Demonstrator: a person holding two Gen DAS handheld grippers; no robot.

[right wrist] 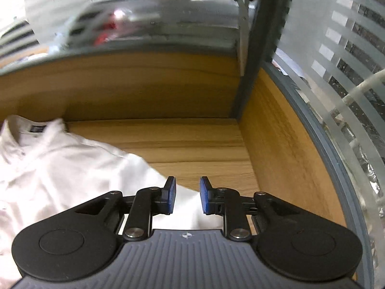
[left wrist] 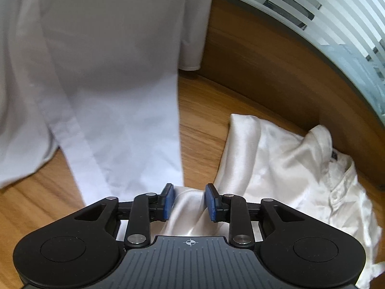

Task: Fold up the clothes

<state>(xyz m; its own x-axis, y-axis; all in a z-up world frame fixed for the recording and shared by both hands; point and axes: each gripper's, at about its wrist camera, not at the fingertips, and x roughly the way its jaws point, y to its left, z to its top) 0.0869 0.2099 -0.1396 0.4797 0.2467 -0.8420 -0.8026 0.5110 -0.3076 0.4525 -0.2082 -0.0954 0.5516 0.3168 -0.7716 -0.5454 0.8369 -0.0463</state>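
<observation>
Adjoining striped glass (right wrist: pixel 341 55), wooden desk (right wrist: pixel 192 149)

Cream shirt (left wrist: pixel 284 159): satin sheen, crumpled, collar up toward the back wall, dark neck label showing; lies on the wooden desk, right side.
White garment (left wrist: pixel 101 77): smooth, plain, spread partly flat, left of cream shirt, apart.

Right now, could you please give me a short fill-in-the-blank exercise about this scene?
1. The pads of the left gripper are coloured ____.
2. The satin shirt lies on a table made of ____.
3. In the right wrist view, the shirt's collar is on the ____ side of the picture.
Missing words: blue; wood; left
</observation>
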